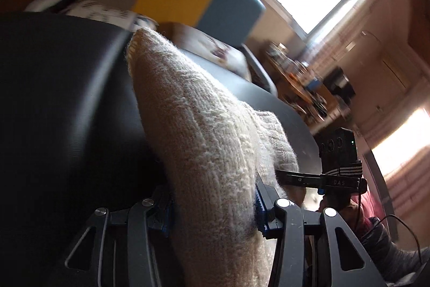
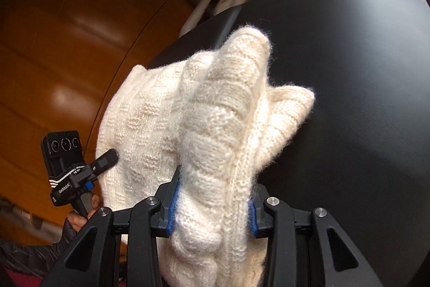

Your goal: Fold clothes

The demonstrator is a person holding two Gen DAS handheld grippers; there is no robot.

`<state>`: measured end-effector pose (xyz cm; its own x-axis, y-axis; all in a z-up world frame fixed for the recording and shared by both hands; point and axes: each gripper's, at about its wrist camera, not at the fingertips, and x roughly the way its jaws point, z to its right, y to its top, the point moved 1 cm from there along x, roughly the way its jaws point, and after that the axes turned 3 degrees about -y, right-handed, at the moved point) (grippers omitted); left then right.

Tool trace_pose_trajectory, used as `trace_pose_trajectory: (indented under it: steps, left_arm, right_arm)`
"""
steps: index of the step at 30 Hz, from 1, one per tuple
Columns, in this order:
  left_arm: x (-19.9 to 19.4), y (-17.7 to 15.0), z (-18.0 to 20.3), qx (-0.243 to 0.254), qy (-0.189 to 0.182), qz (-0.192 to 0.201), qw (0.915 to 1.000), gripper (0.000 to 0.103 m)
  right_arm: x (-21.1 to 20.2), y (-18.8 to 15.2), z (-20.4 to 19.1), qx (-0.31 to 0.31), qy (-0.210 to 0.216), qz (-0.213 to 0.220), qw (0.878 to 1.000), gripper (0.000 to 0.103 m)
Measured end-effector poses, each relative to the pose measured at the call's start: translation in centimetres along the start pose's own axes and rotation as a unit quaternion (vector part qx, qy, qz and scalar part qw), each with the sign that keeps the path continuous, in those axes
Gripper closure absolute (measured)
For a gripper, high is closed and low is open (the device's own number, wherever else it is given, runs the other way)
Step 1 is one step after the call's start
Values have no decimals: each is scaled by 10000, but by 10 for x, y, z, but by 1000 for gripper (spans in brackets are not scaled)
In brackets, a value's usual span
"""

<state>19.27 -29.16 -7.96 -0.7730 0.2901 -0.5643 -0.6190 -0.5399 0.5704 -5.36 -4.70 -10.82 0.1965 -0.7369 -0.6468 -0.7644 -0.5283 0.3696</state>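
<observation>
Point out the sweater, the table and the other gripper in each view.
sweater point(image 1: 209, 141), left wrist view, knit bunched between fingers
table point(image 2: 349, 58), right wrist view, bare black top
right gripper point(image 1: 291, 176), left wrist view, fingers
left gripper point(image 2: 110, 155), right wrist view, fingers

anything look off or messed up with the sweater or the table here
Nothing looks damaged or spilled. The cream knit sweater is bunched rather than flat, pinched in both the left gripper and right gripper over the black table. That looks like mid-fold handling, not a fault.
</observation>
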Motion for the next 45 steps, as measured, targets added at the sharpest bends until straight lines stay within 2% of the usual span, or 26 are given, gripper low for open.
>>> trace_pose_trajectory:
  steps: [4, 9, 13, 16, 19, 23, 26, 28, 31, 33, 36, 38, 40, 42, 44, 45]
  left_arm:
    - [-43, 6, -53, -458, 494, 450, 9967, 56]
    - [-96, 14, -117, -1009, 1142, 935, 9839, 56]
    - [-127, 17, -167, -1513, 1643, 1184, 9675, 56]
    - [-141, 16, -198, -1989, 1930, 1360, 9512, 55]
    - [-150, 10, -223, -2445, 2134, 1525, 9335, 53]
    - [-154, 0, -236, -2775, 2268, 1579, 9201, 43]
    - [-163, -3, -233, -2746, 2455, 1663, 9147, 37]
    - [-169, -5, -232, -2726, 2579, 1718, 9109, 36]
    - [-180, -6, -224, -2615, 2819, 1874, 9039, 35]
    - [-185, 3, -216, -2479, 2949, 2040, 9000, 33]
    - [-177, 24, -216, -2318, 2968, 2154, 9010, 32]
    - [-170, 40, -222, -2217, 2948, 2072, 9061, 32]
    - [-151, 52, -232, -2166, 2950, 1803, 9130, 31]
    - [-136, 58, -238, -2105, 2970, 1518, 9190, 31]
    - [-122, 56, -237, -1898, 3186, 1237, 9204, 30]
    - [-116, 53, -236, -1828, 3295, 1230, 9181, 28]
  right_arm:
    - [65, 46, -47, -519, 200, -463, 9974, 65]
    - [147, 94, -108, -1216, 193, -1039, 9869, 65]
    - [200, 116, -144, -1655, -33, -1405, 9761, 65]
    - [232, 126, -168, -2054, -287, -1611, 9649, 64]
    - [250, 134, -173, -2109, -387, -1782, 9604, 56]
    - [259, 151, -180, -2157, -458, -1861, 9575, 54]
    - [250, 159, -199, -2711, -726, -1380, 9498, 54]
    - [233, 161, -217, -3078, -602, -1038, 9439, 54]
    - [249, 160, -258, -3651, -411, -1014, 9245, 54]
    - [276, 156, -276, -3857, -421, -1219, 9136, 54]
    - [324, 150, -285, -4044, -841, -1575, 8970, 54]
    - [342, 145, -270, -3941, -1049, -1818, 8948, 55]
    - [341, 138, -239, -3772, -1138, -1903, 8992, 56]
    - [334, 139, -223, -3553, -869, -1685, 9153, 57]
    - [333, 141, -213, -3311, -686, -1541, 9284, 57]
    - [332, 140, -213, -3304, -696, -1481, 9295, 57]
